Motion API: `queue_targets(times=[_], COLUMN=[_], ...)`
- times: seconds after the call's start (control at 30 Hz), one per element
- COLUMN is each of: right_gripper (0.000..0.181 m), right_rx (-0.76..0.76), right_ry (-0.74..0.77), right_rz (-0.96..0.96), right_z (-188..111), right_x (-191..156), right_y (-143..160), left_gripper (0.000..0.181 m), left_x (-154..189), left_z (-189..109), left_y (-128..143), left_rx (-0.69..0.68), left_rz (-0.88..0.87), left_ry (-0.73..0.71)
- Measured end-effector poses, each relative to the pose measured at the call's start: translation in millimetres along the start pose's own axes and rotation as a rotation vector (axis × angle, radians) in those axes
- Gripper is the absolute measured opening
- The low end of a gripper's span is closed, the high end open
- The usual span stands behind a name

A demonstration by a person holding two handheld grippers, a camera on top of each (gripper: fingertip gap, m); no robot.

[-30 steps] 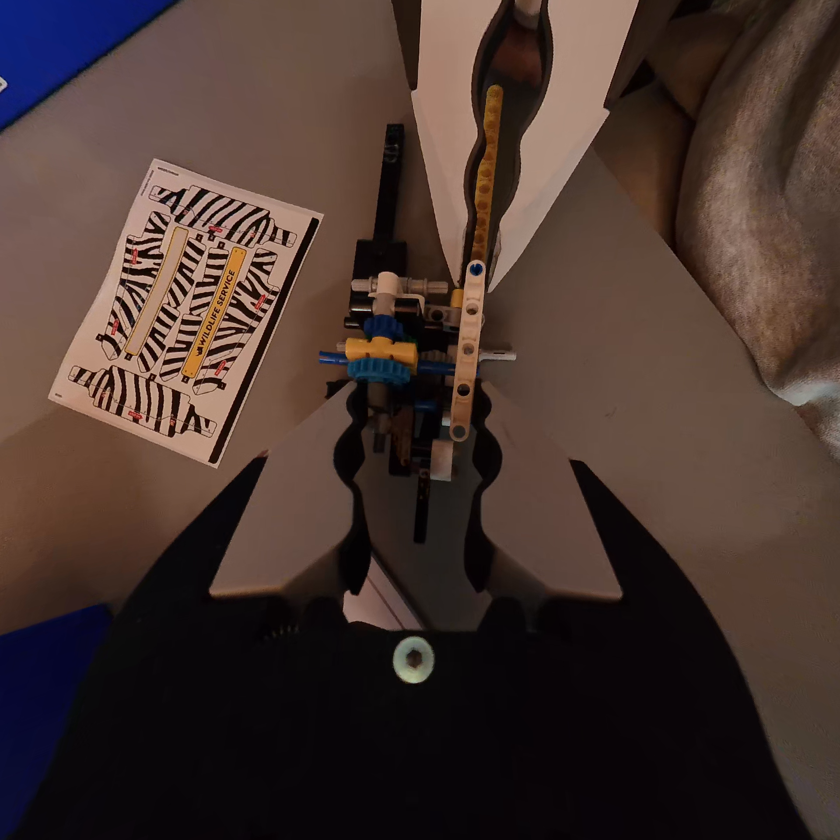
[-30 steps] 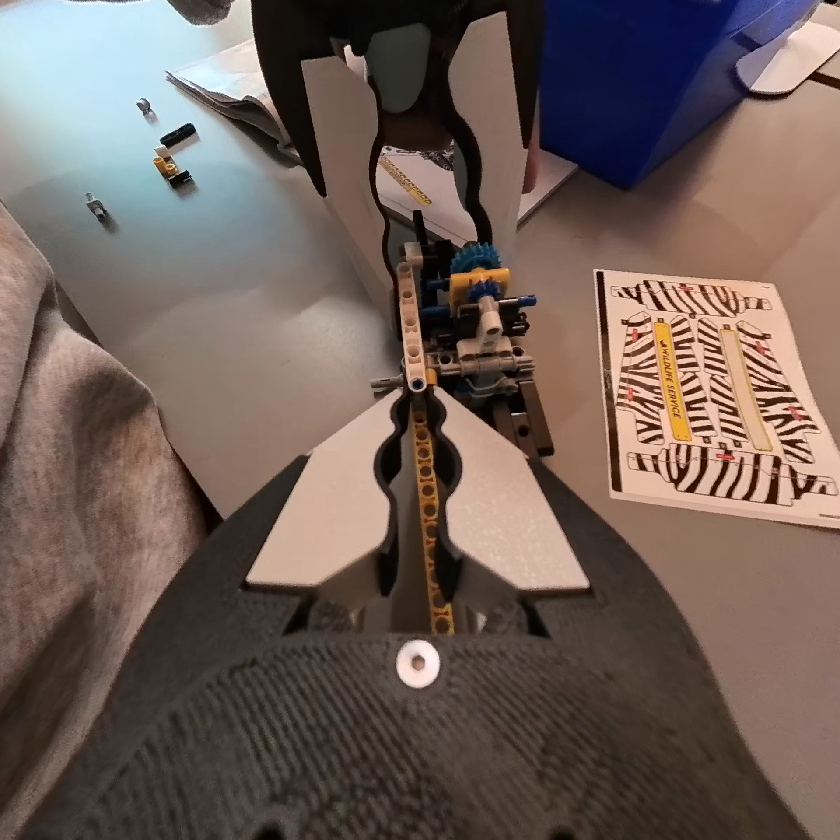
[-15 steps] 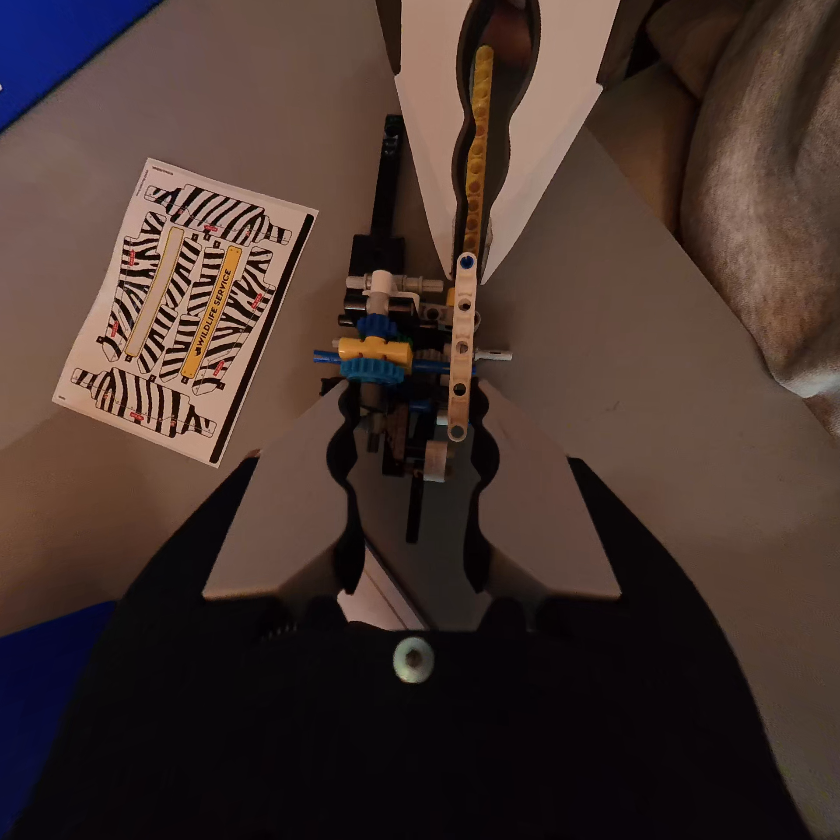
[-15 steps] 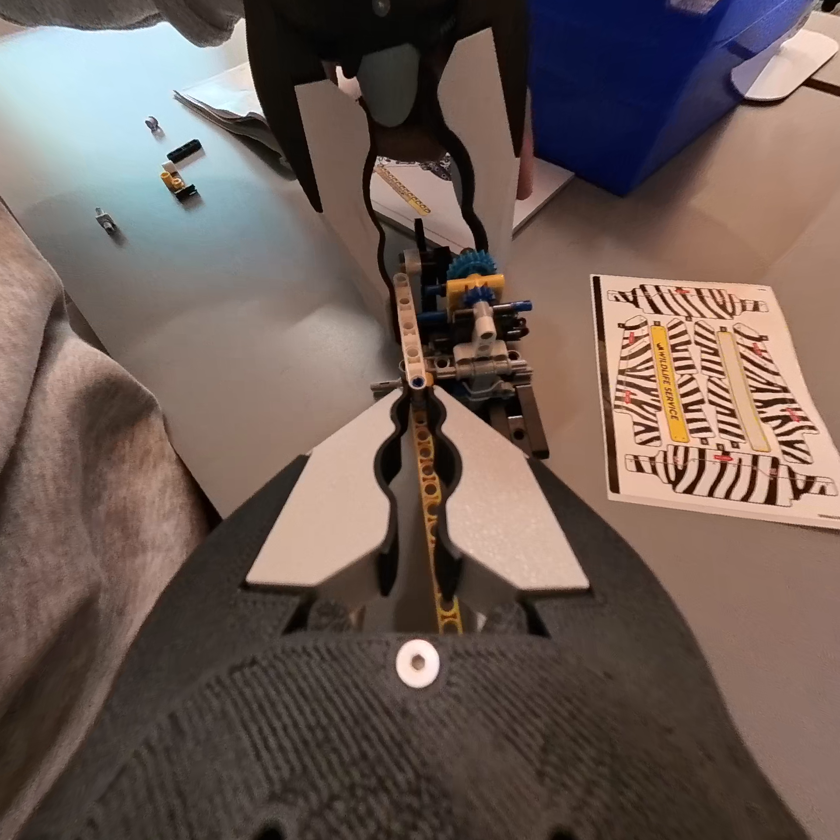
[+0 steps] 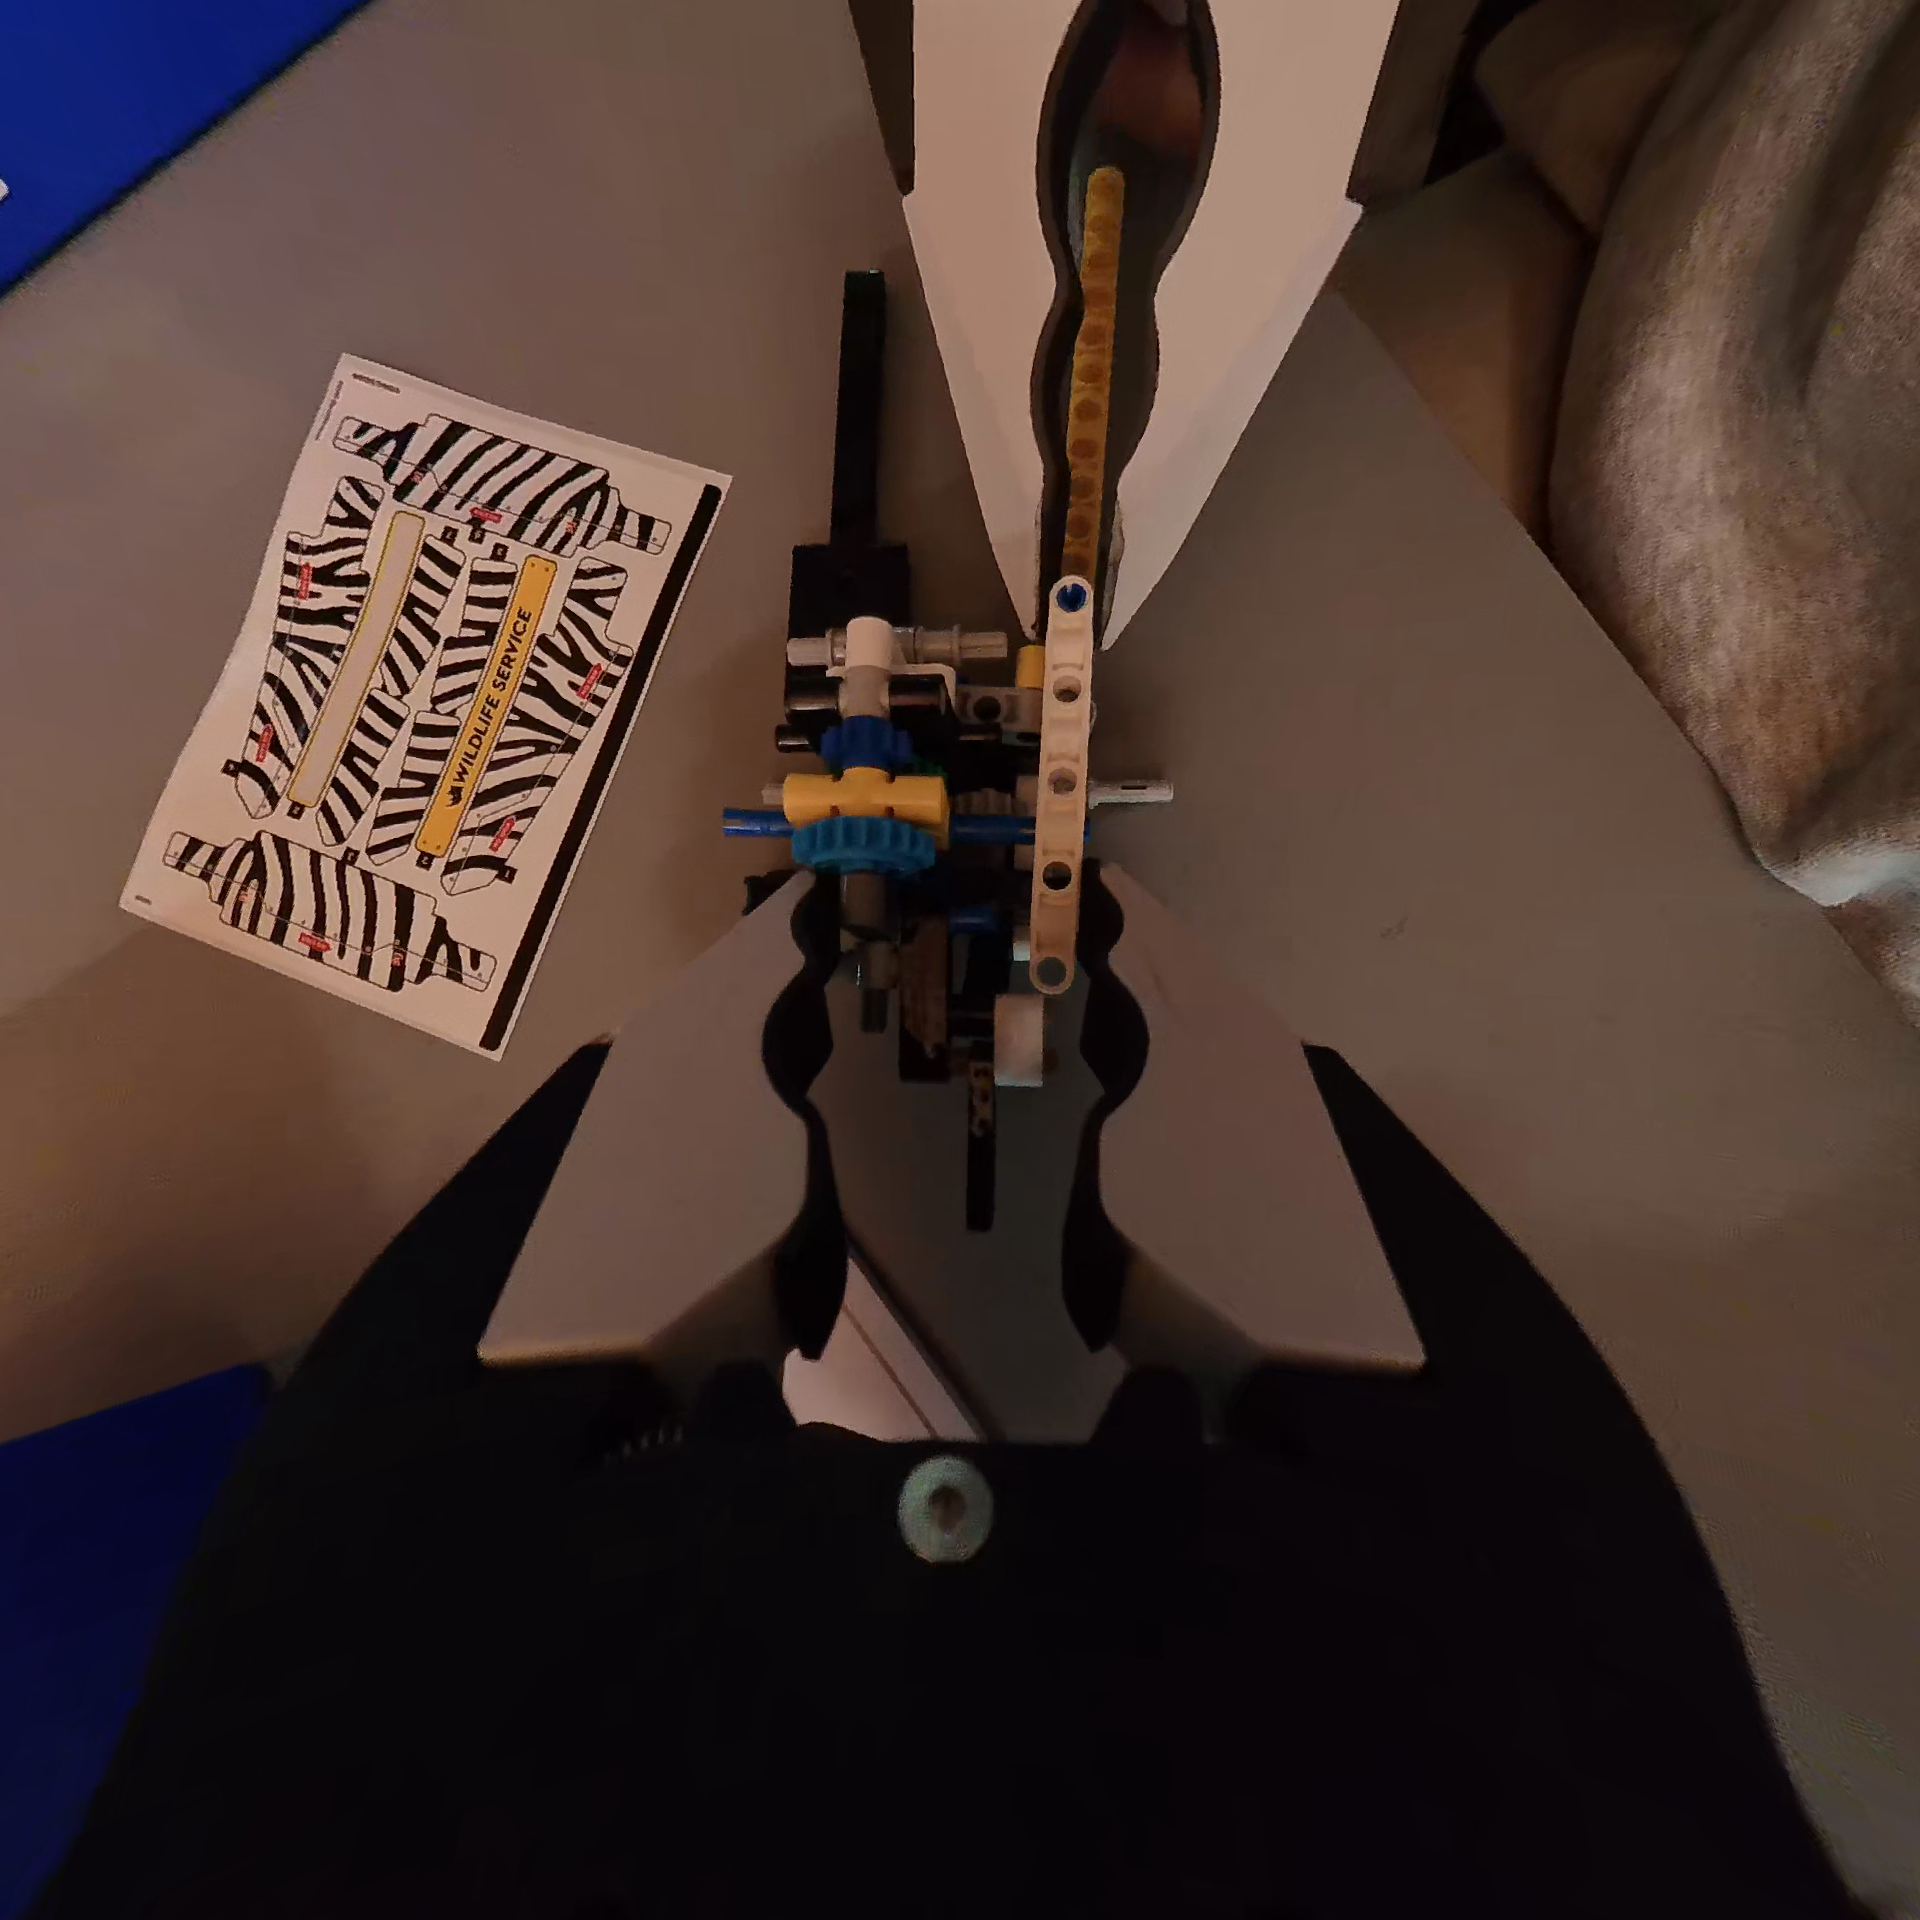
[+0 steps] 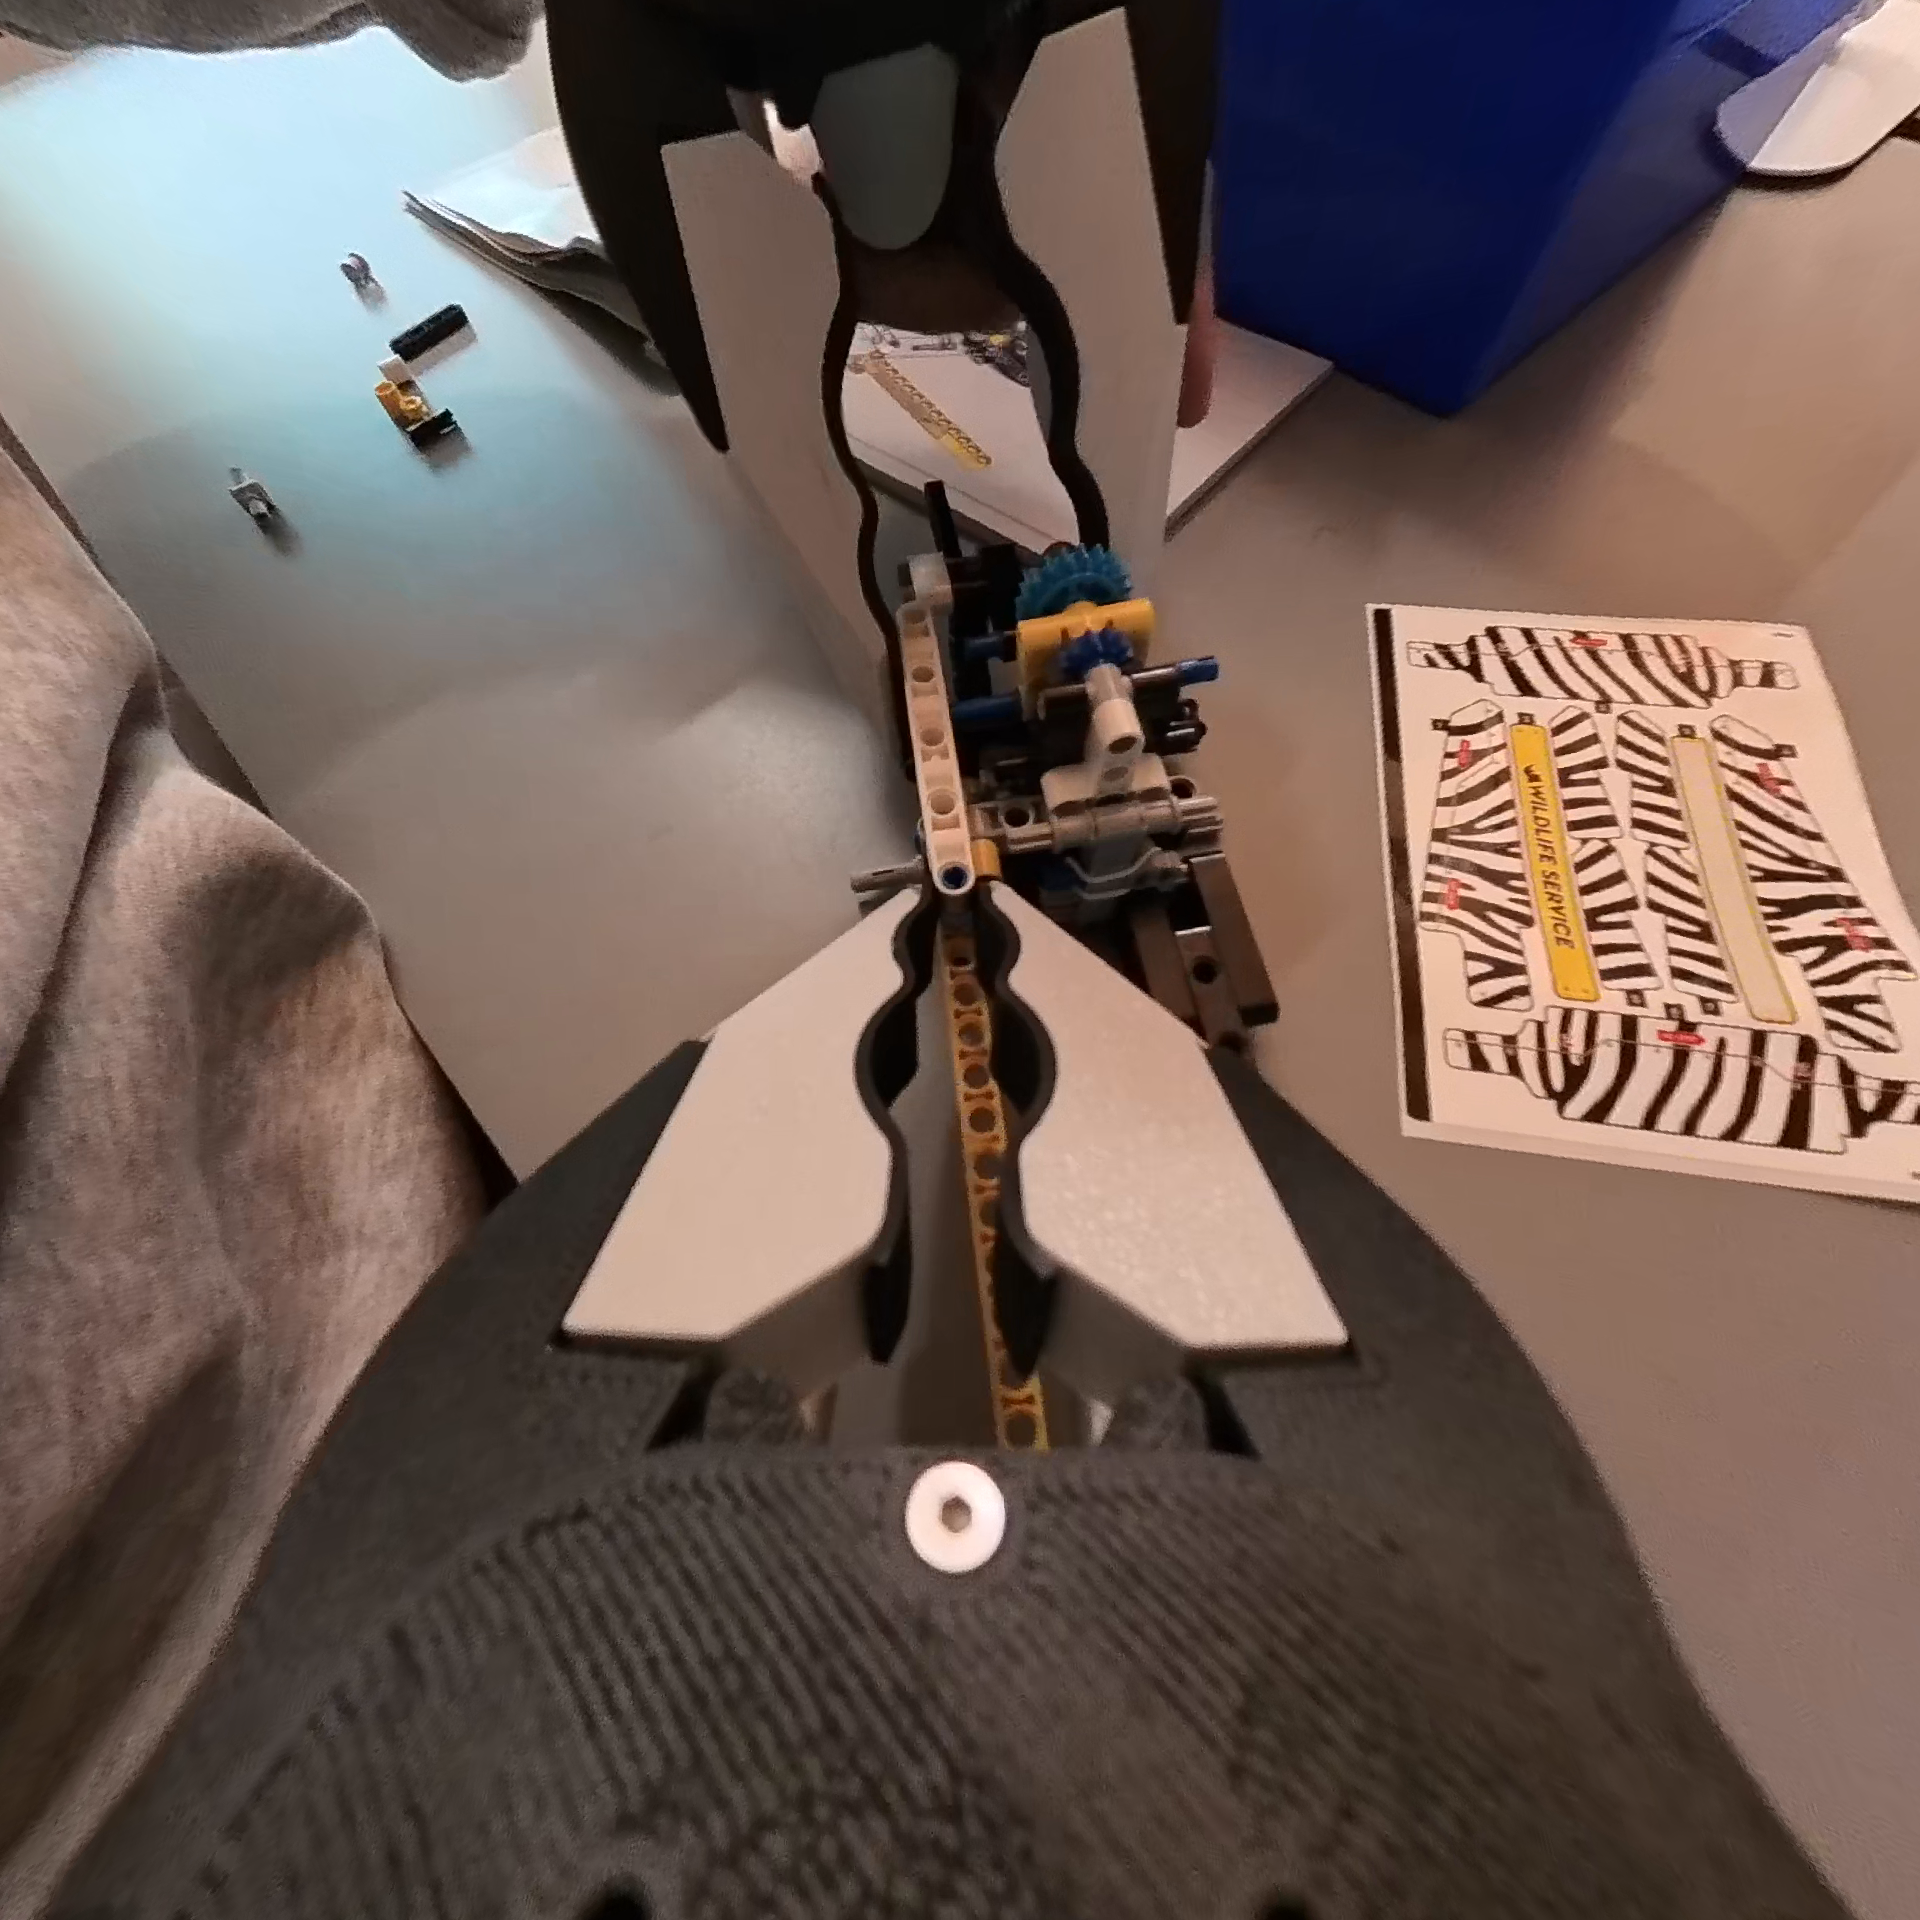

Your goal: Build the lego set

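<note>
Meanwhile the right gripper [image 6: 951, 914] stays clamped narrow on the long yellow beam [image 6: 982, 1164], which runs back between its fingers with its far end meeting the blue pin at the near tip of the white beam [image 6: 932, 743] on the lego assembly [image 6: 1081, 748], directly ahead of the fingertips. Compared with a second ago, the yellow beam has eased slightly off to one side and the white beam tilts a little differently, but the joint at the blue pin looks much the same, so by my reading the beam is being lined up or pressed home rather than already seated. Opposite, the left gripper [image 5: 940, 914] remains fairly wide, its fingers flanking the end of the assembly [image 5: 894, 790] nearest it; whether the pads actually touch the model I cannot tell. That bracing suggests the model is being steadied against the push. Off to the left gripper's left lies the zebra sticker sheet [image 5: 426, 696], unused, and loose small parts [image 6: 416, 390] sit far ahead-left of the right gripper.
</note>
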State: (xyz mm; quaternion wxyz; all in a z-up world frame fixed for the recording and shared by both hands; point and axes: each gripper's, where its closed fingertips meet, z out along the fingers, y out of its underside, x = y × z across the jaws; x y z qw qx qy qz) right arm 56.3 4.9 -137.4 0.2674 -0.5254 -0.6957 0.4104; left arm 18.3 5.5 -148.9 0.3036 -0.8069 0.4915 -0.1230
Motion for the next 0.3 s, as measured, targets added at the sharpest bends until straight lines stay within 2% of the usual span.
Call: queue_targets(times=[0.03,0.3], right_gripper=[0.005,0.005], right_rx=[-0.001,-0.006], right_ry=[-0.005,-0.001], right_rz=[0.005,0.009], right_z=[0.1,0.8], right_x=[0.1,1.0], right_y=[0.1,0.6], left_gripper=[0.046,0.046], left_x=[0.2,0.8], left_z=[0.0,0.4], left_y=[0.1,1.0], left_rx=[0.000,-0.010], left_rz=[0.002,0.036], left_ry=[-0.001,-0.012])
